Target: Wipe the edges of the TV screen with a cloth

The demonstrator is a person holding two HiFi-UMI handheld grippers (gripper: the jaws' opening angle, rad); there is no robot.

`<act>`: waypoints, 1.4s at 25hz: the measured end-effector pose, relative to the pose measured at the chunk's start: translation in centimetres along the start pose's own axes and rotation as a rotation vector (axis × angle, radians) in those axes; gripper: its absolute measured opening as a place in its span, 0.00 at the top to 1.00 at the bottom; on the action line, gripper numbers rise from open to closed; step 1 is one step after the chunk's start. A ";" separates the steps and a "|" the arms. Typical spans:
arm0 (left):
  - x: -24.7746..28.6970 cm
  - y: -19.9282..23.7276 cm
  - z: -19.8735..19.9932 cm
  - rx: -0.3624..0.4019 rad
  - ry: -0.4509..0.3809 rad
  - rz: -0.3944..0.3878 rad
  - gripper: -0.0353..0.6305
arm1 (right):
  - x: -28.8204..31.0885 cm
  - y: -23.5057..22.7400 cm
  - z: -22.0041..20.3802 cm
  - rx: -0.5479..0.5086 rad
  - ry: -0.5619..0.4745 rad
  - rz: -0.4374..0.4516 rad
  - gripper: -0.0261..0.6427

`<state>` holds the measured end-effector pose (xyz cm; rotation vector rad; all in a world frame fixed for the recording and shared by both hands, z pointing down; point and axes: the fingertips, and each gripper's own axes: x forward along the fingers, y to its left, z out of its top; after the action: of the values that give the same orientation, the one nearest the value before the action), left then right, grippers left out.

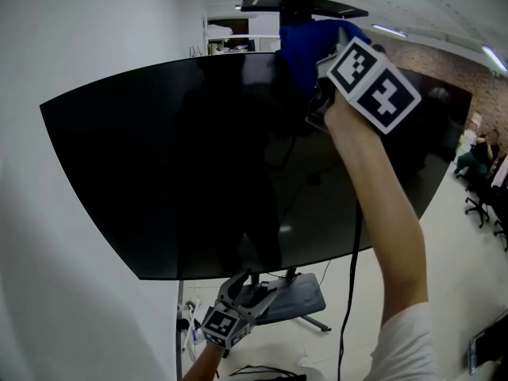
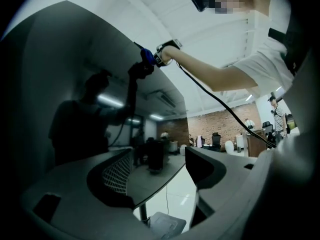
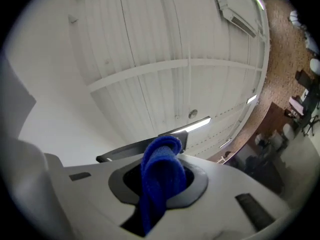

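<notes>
White wall [image 1: 95, 22], brick wall [image 1: 444, 63] at right, ceiling strip lights [image 1: 390, 30], pale floor [image 1: 452, 248], office chairs [image 1: 481, 198].

The TV screen [image 1: 198, 173] is large, black and glossy, unlit, mirroring the room; it stands upright on a floor stand [image 1: 298, 298]; the cloth [image 1: 305, 46], bright blue and folded over itself, is pinched between the jaws of the right gripper [image 3: 159, 184], up at the screen's top edge, seemingly touching it.
</notes>
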<state>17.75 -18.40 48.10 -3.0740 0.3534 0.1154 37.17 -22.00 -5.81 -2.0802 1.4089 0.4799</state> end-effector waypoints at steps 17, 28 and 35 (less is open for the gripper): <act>7.7 -6.6 -0.4 -0.050 0.024 -0.179 0.45 | -2.4 -25.2 5.8 -0.334 -0.088 -0.373 0.85; 9.3 -6.1 -0.4 -0.080 0.038 -0.118 0.45 | -16.3 -31.0 -5.5 -0.340 0.079 -0.034 0.85; 7.7 -2.5 -1.3 0.011 0.007 0.013 0.45 | -27.7 -26.2 -20.5 -0.274 0.234 0.095 0.85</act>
<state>25.94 -17.74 48.90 -3.0627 0.3733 0.1035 50.43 -7.93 32.92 -2.3579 1.6609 0.5046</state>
